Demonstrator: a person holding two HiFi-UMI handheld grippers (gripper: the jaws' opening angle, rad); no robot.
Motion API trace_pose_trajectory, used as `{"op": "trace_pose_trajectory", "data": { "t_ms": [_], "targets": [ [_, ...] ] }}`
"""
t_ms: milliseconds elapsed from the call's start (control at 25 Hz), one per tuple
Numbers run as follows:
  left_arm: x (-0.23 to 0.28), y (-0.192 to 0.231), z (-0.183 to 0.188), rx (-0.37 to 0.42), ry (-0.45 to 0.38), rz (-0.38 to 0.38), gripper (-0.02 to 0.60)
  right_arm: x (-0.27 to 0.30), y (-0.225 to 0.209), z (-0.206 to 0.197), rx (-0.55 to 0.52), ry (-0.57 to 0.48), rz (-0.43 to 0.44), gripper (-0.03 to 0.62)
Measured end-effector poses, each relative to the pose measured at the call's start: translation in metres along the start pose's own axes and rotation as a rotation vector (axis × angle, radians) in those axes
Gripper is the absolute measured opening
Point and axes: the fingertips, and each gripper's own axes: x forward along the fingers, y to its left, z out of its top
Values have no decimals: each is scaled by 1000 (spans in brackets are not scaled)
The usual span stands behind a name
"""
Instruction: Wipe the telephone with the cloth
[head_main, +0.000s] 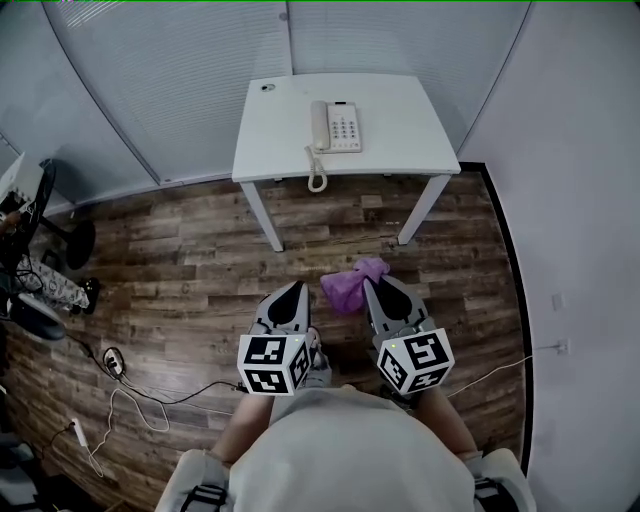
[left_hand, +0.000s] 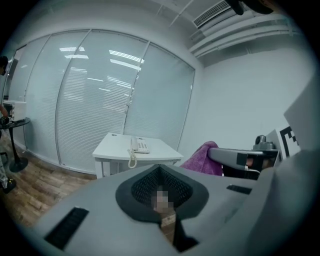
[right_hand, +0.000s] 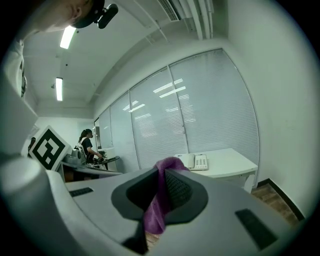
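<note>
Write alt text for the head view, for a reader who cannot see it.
Seen from above, the right gripper holds a purple cloth; the left gripper beside it is shut and empty. Ahead, a white telephone sits on a white table over wood flooring.

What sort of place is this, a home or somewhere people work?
Most likely an office room: a plain white table carrying a cream corded desk telephone, tall glass partition walls with slatted blinds, and a wood-plank floor with trailing cables.

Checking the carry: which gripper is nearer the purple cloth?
Right. The right gripper is shut on the purple cloth; the left gripper, shut and empty, sits beside it, apart.
</note>
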Motion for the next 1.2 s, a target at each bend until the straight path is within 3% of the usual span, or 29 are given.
{"op": "trace_pose_trajectory", "data": {
  "t_ms": [600, 840, 1200],
  "targets": [
    [95, 72, 58, -18, -9, -42, 9, 118, -31, 39, -11, -8, -8, 44],
    [128, 100, 76, -60, -2, -62, 9, 157, -38, 48, 0, 1, -24, 44],
    [161, 135, 92, -42, 13, -103, 9, 206, -44, 52, 23, 1, -58, 44]
  ]
}}
